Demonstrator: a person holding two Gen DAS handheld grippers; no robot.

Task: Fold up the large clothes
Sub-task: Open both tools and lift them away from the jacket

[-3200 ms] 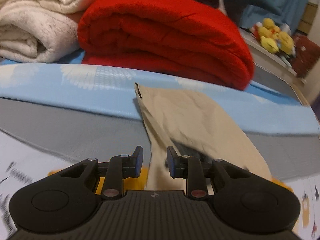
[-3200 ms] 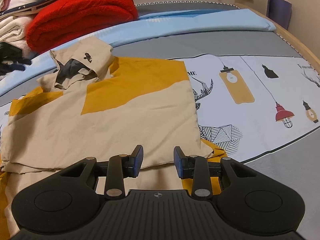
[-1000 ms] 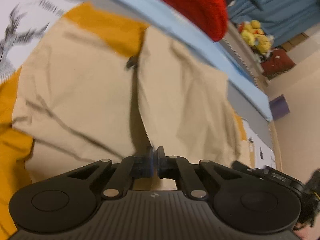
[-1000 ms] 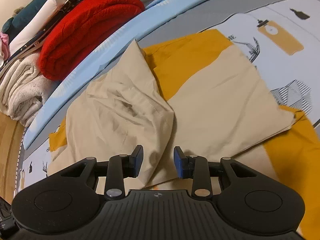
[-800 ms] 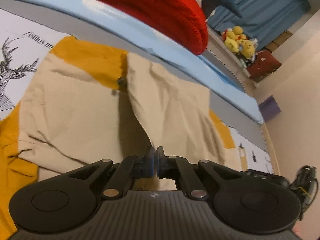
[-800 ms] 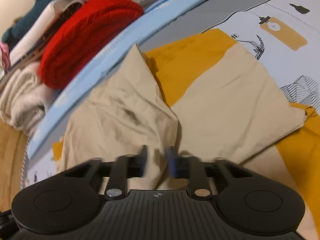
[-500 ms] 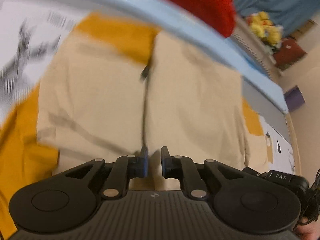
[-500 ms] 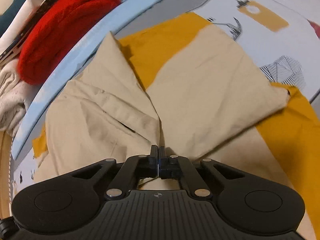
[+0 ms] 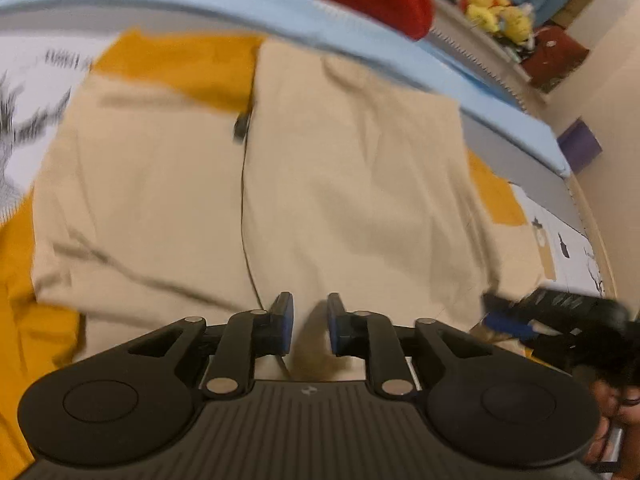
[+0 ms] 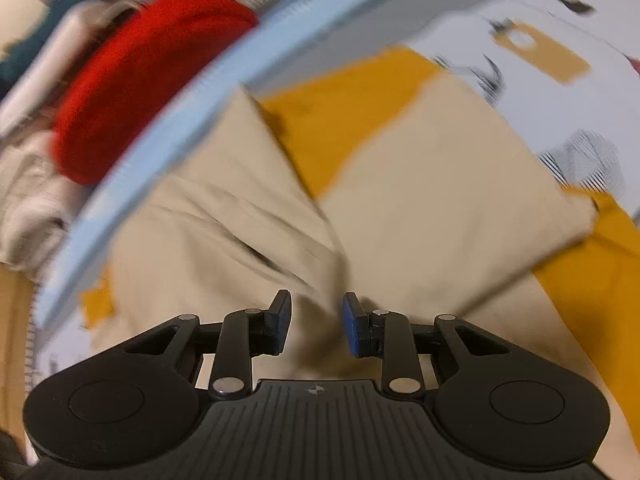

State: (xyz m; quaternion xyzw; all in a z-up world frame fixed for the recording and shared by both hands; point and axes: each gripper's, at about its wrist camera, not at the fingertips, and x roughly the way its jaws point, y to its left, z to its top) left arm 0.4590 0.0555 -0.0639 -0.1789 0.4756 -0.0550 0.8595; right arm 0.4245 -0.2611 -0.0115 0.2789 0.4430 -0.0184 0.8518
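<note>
A beige and mustard-yellow garment point(image 9: 340, 184) lies spread on the bed, with two beige flaps folded in to meet along a middle seam. It fills the right wrist view point(image 10: 420, 200) too. My left gripper point(image 9: 308, 324) is open just above the garment's near edge, holding nothing. My right gripper point(image 10: 314, 322) is open over the beige fabric near the seam, also empty. The right gripper's tip shows in the left wrist view point(image 9: 516, 320) at the garment's right edge.
A rolled red blanket point(image 10: 140, 80) and a white blanket point(image 10: 28, 196) are stacked past the light blue sheet band point(image 9: 460, 68). Yellow plush toys point(image 9: 500, 4) sit on a far shelf. The printed bedsheet point(image 10: 560, 32) lies beyond the garment.
Both grippers were shut on the beige fabric half a second ago and have now opened, releasing it. The folded flaps lie flat on the garment.
</note>
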